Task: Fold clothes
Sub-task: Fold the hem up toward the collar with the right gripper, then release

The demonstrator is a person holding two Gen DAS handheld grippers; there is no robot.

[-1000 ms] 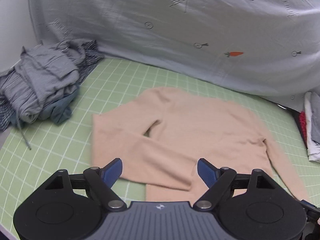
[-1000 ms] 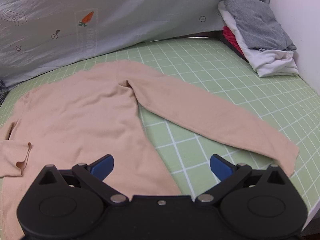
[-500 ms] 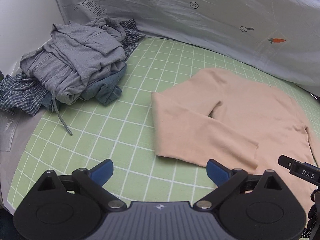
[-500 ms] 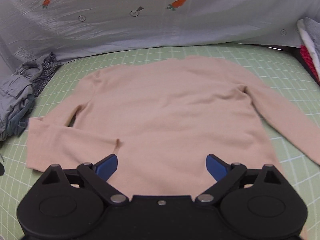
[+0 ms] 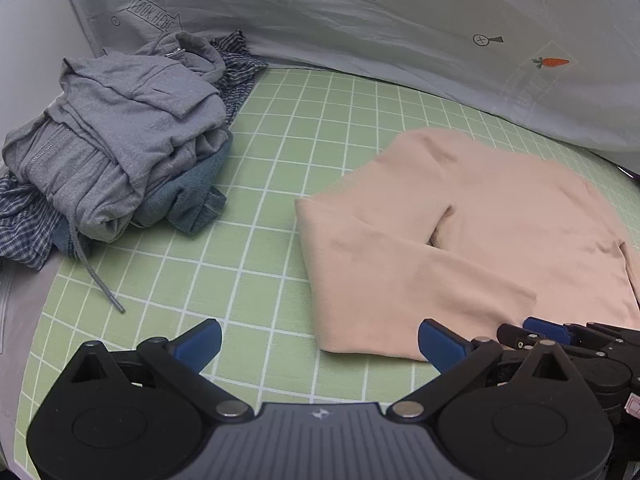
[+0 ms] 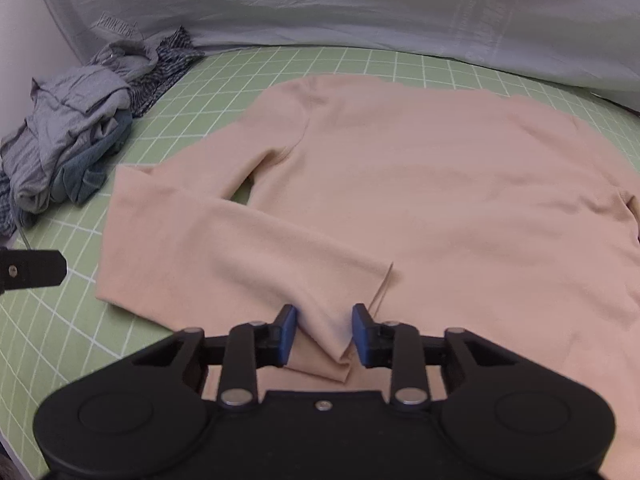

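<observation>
The peach sweater (image 6: 420, 184) lies flat on the green grid mat (image 5: 280, 168) covering the worktop, one sleeve (image 6: 224, 240) already folded across its body, the cuff end nearest the camera. The right tool (image 6: 324, 334) is closing on that cuff: a raised ridge of fabric sits between the blue pads, which look to be touching it on both sides without yet squeezing it flat. The left tool (image 5: 318, 344) hangs spread wide over bare mat just beside the sleeve's folded edge, holding nothing. To the left sits a heap of grey and blue clothes (image 5: 116, 148), well apart from the sweater; a pale sheet (image 5: 360, 40) hangs behind. The risk I see is a shallow pinch: the jaws may catch only the top layer, so lifting would peel the sleeve open rather than carry the fold. They might equally bite the body layer beneath, dragging the whole sweater and wrinkling it. With the left tool not pinning anything, any pull could slide the garment across the mat.
</observation>
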